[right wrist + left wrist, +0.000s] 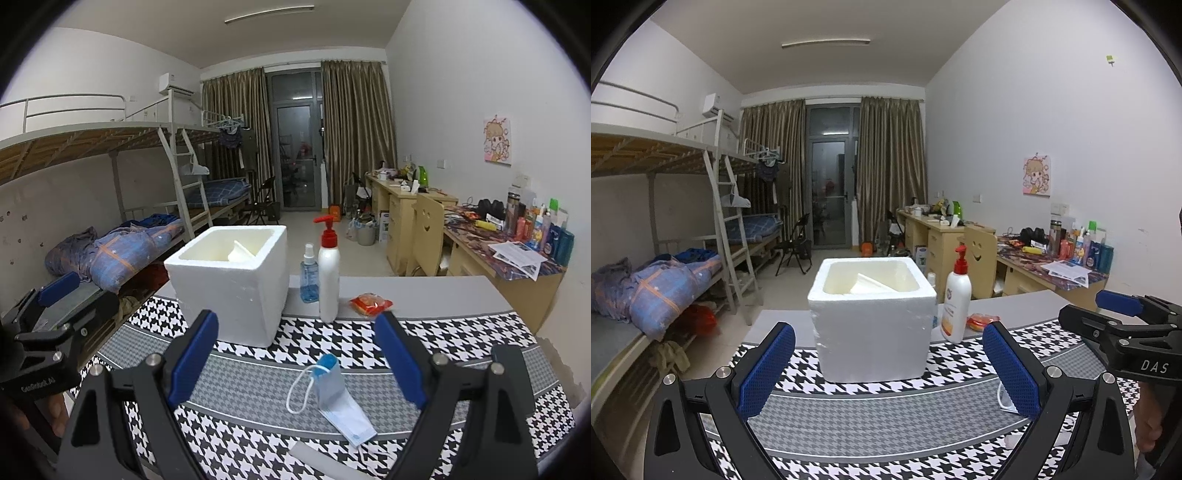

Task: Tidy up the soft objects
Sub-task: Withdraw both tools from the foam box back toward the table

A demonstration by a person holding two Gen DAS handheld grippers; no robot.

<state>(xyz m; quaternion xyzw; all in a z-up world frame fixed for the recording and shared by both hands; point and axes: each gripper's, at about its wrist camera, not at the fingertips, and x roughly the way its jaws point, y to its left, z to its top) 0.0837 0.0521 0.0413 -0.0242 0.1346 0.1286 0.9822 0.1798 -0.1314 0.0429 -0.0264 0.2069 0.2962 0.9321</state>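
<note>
Plainly nothing is in hand yet: the right gripper (295,365) has its blue-padded jaws spread wide and empty, tilted down over the pale blue folded face mask with white ear loops (338,400), which lies flat on the black-and-white houndstooth table mat (461,343) just in front of the pads, apart from them. That mask looks like the soft thing to be organized, and the wide spread reads as preparation to straddle it. The left gripper (888,369) also stands wide open with nothing between its fingers; it faces the open white foam box (871,317), which sits on the far part of the mat, its mouth upward and a loose white piece leaning inside. From the left view only a corner of the mask peeks out beside the right-hand pad. Beside the box stand a tall white pump bottle with a red head (328,273) and a small clear blue spray bottle (308,275), with a red-and-orange wrapped packet (370,304) lying near them on the grey tabletop. My guess is that the box is kept open and central as the destination, and the mask's limp, thin fabric will call for a low pinch at its folded body rather than at a loop.
</note>
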